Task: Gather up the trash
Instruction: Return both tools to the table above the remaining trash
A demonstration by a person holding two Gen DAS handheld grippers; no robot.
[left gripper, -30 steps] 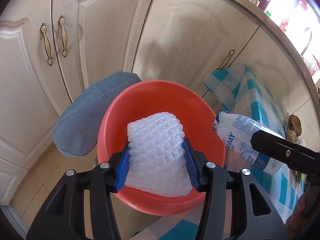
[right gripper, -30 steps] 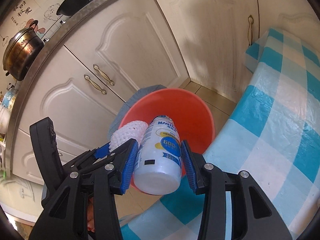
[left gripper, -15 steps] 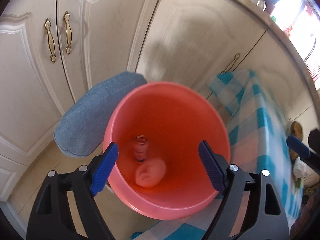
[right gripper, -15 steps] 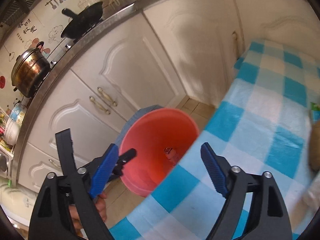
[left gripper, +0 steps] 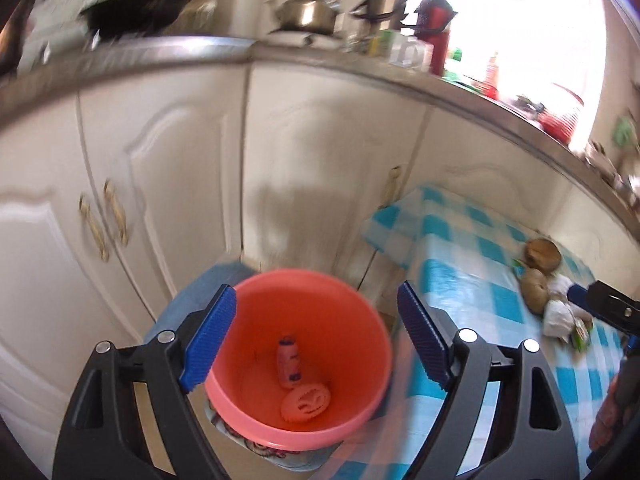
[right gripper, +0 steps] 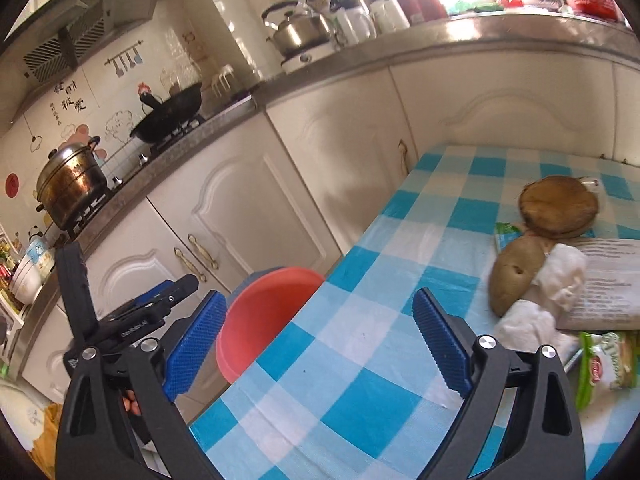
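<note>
- Left wrist view: my left hand-held gripper (left gripper: 316, 340) is released, its jaws having just been opening, with nothing between the pads. The red bin (left gripper: 298, 360) sits at lower centre, framed by the jaws, with a small bottle (left gripper: 289, 364) and a round foam piece (left gripper: 306, 402) lying in its bottom. The remaining trash pile (left gripper: 554, 300) lies at far right on the checked counter (left gripper: 472, 256). The tip of the right hand-held gripper (left gripper: 600, 306) is beside it.
- Right wrist view: my right hand-held gripper (right gripper: 316, 344) is spread wide and empty, its jaws having just been opening. The trash pile (right gripper: 560, 272) sits to the right, just past the right finger: brown peels, white crumpled tissue (right gripper: 560, 276), green wrapper (right gripper: 604, 364). The red bin (right gripper: 264, 316) is at lower left, off the counter edge.
- Judgement: the right hand is nearer the pile; the oval peel (right gripper: 516, 276) runs diagonally, lower left to upper right.
</note>
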